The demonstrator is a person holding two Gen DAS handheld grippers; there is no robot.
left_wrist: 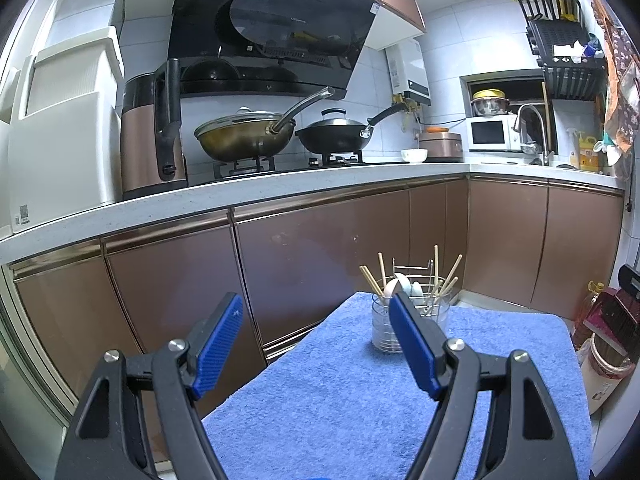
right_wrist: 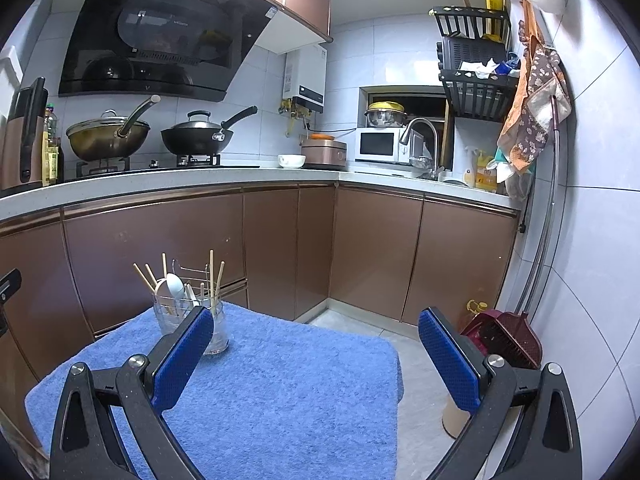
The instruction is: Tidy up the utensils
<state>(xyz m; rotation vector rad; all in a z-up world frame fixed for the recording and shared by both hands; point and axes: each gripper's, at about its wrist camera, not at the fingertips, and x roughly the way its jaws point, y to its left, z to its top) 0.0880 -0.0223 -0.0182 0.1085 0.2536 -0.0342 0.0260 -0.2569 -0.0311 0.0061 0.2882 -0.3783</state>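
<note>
A clear utensil holder with a wire frame stands at the far end of a blue towel. It holds wooden chopsticks and white spoons. My left gripper is open and empty, above the towel's near left part, short of the holder. In the right wrist view the holder stands at the towel's far left with chopsticks and spoons. My right gripper is open and empty, to the holder's right.
Brown cabinets run under a white counter with two woks, a rice cooker and a microwave. A dustpan and a bottle sit on the floor at right.
</note>
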